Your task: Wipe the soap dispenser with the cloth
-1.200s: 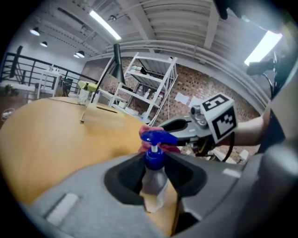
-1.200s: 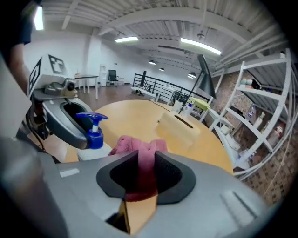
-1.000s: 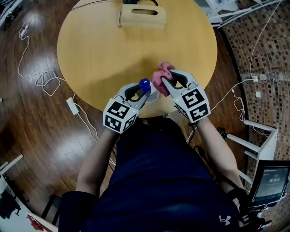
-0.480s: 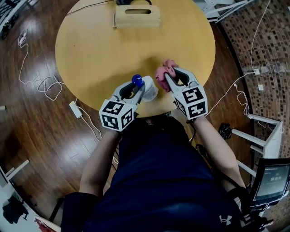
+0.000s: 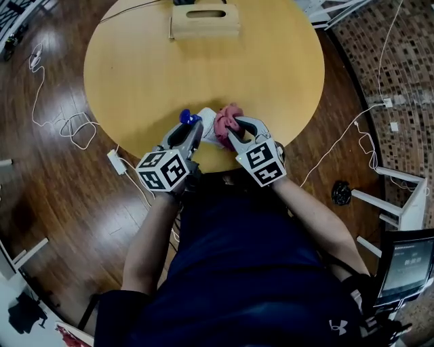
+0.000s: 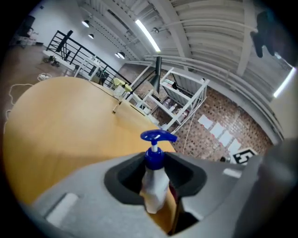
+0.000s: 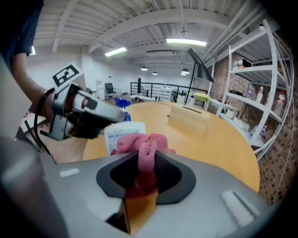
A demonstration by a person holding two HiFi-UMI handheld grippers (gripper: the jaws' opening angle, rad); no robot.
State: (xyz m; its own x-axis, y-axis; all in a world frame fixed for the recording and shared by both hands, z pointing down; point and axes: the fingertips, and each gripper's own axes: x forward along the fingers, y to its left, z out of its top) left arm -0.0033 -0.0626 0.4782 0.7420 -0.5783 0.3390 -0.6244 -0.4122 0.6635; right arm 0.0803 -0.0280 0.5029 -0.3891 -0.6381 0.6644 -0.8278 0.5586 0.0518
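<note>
As I watch from beside the person, both claws are working at the near edge of the round, pale yellow wooden counter [image 5: 203, 68]. The left claw [image 5: 190, 131] is clamped on the small white plastic soap dispenser with a blue pump top [image 5: 207, 125], taking it on the upper body just under the blue collar. The right claw [image 5: 237, 135] is pinched shut on a bunched pink terry cloth [image 5: 227, 120]. The wad sits right at the bottle's white labelled side. I cannot tell whether it is actually pressing on it.

The dispenser is over the near edge, a little left of the middle, and I cannot see whether its base rests on the wood. Its long axis runs from base to pump, roughly upright in the grip, with the top leaning towards the left edge. In the left gripper view the spout points across to the right claw's side.

I would judge the bottle light, fairly stiff and smooth enough to slip, so the hold below the collar looks sound. The pump head seems the weak place to grab. The cloth is soft and will mould round it.

Farther off, a light wooden box with a slot [image 5: 203, 20] sits at the far edge.
</note>
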